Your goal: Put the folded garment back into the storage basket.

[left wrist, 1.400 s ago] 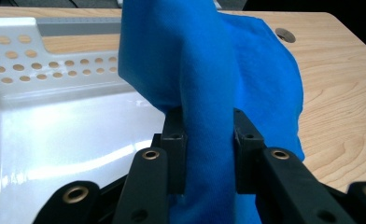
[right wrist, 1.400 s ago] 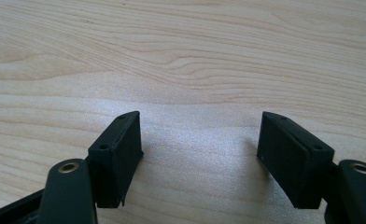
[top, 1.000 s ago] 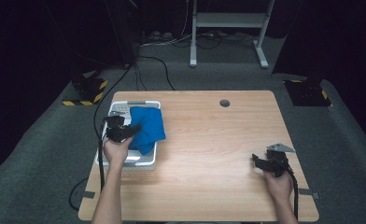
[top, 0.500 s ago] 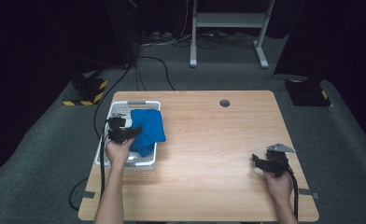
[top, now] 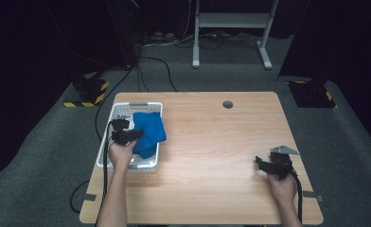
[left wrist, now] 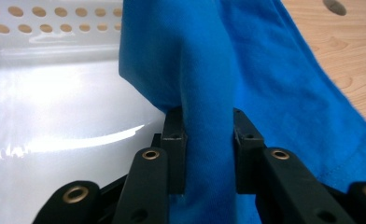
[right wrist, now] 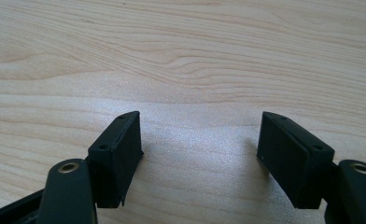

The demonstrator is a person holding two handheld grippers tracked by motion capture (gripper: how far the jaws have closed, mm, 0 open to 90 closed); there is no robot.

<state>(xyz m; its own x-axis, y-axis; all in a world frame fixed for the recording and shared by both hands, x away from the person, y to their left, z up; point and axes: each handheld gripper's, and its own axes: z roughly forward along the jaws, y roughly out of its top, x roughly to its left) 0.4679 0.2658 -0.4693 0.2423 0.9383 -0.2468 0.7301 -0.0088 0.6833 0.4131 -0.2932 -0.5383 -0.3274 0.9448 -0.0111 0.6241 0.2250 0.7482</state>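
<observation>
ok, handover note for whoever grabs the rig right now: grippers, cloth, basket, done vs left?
Left gripper: shut on a fold of the blue cloth, at the white basket on the table's left side.
Right gripper: open, nothing between its jaws, low over bare wooden table near the right edge.
Cloth: partly inside the basket, the rest draped over its right rim.
Done: cloth gripped and at the basket.
Left, probably: get the hanging part inside, then release.
</observation>
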